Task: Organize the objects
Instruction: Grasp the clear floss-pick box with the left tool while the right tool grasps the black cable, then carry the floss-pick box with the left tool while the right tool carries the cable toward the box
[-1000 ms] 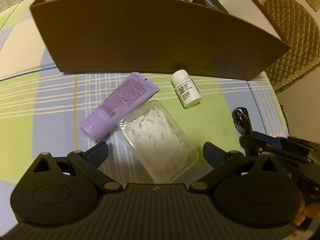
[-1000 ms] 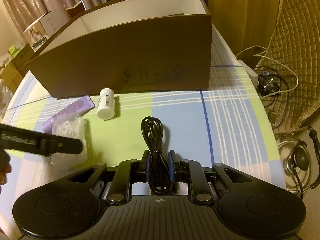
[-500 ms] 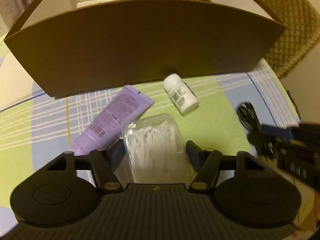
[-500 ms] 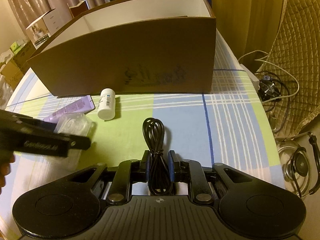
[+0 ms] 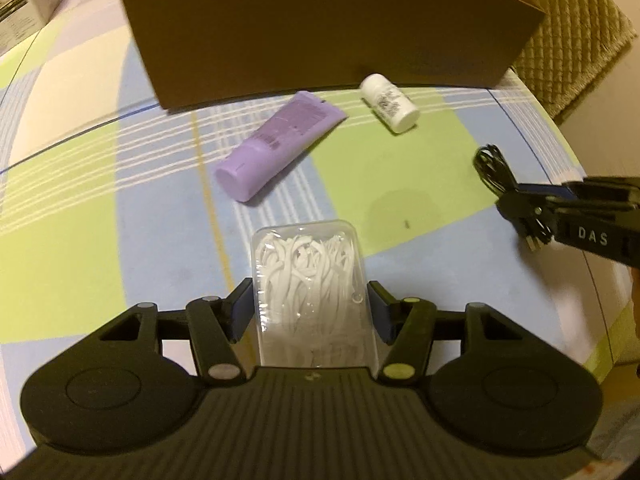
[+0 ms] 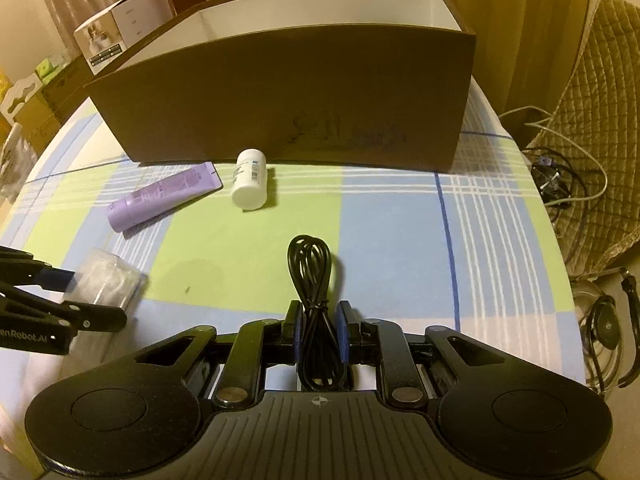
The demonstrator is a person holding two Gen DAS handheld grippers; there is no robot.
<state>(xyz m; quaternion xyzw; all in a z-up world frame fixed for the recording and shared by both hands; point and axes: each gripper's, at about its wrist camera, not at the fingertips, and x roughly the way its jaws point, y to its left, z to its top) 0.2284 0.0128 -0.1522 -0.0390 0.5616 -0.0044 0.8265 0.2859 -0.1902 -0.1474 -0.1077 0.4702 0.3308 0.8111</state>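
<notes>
The left gripper (image 5: pixel 310 308) is clamped on the clear plastic case of white floss picks (image 5: pixel 310 284), and the right gripper (image 6: pixel 318 330) is clamped on the coiled black cable (image 6: pixel 314 280); both items sit low over the plaid tablecloth (image 6: pixel 392 220), not yet inside the large brown cardboard box (image 6: pixel 300 92) ahead of both tools. Ahead of the left gripper, the purple plastic tube (image 5: pixel 276 148) and the white pill bottle (image 5: pixel 390 102) lie untouched just before the box's front wall. By judgement the task is at an early-to-middle stage: two items gripped, none of these four boxed.
</notes>
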